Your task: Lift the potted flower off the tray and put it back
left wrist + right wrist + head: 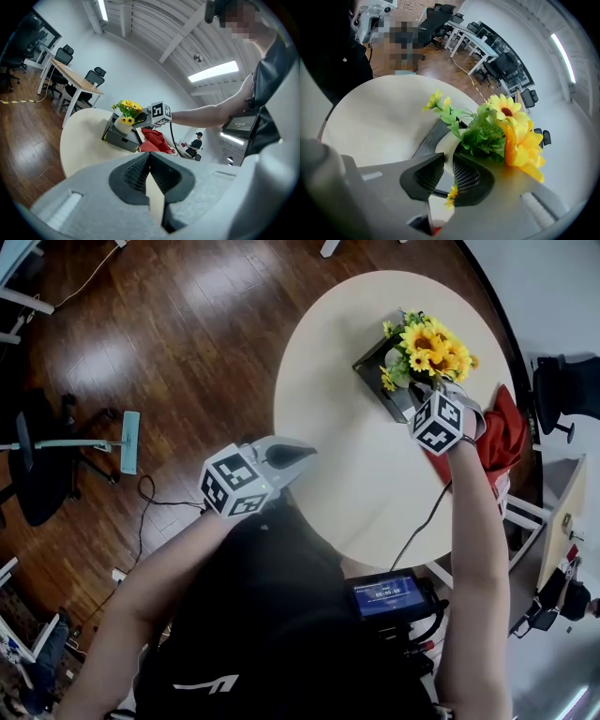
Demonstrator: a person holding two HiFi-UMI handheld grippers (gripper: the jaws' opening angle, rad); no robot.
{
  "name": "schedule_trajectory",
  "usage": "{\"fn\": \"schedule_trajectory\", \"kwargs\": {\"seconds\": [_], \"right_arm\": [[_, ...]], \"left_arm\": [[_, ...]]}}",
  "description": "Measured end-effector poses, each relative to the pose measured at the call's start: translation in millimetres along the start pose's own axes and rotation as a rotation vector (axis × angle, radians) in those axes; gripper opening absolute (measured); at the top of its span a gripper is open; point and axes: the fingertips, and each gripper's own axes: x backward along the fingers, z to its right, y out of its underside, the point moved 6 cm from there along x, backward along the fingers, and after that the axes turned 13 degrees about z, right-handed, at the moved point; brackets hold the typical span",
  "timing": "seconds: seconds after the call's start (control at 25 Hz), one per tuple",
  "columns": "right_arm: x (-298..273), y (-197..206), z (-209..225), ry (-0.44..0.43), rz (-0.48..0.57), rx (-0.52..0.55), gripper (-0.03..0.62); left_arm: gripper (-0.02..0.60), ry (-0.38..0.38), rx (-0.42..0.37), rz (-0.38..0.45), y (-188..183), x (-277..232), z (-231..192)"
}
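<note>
A potted flower (427, 348), yellow sunflowers in a white pot (444, 151), stands in a dark tray (373, 364) at the far right of a round beige table (347, 465). My right gripper (424, 390) reaches steeply down into it. In the right gripper view its pads sit on either side of the pot's rim, and the right gripper (447, 171) is shut on it, with leaves hiding part of the pot. My left gripper (302, 455) hovers near the table's left edge, well away from the potted flower (125, 117) and the tray (118, 139). The left gripper (149, 158) is shut and holds nothing.
A red cloth (502, 432) lies at the table's right edge, just beyond the tray. A black cable runs from the table to a screen device (386, 596) on the person's chest. A stand and chair base (75, 442) are on the wooden floor at left.
</note>
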Motion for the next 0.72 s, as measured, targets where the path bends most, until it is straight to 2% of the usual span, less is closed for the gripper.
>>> {"fn": "schedule_trajectory", "kwargs": {"seconds": [0.32,0.72], "right_arm": [[2,-2,-4,-0.026,0.014,-0.027,0.052],[10,-5,-11,0.000,0.030,-0.045,0.049]], "left_arm": [[0.005,-0.002,-0.001,-0.002,-3,-3,-5],[0.005,0.013,-0.003,-0.018,-5,-4,-6]]}}
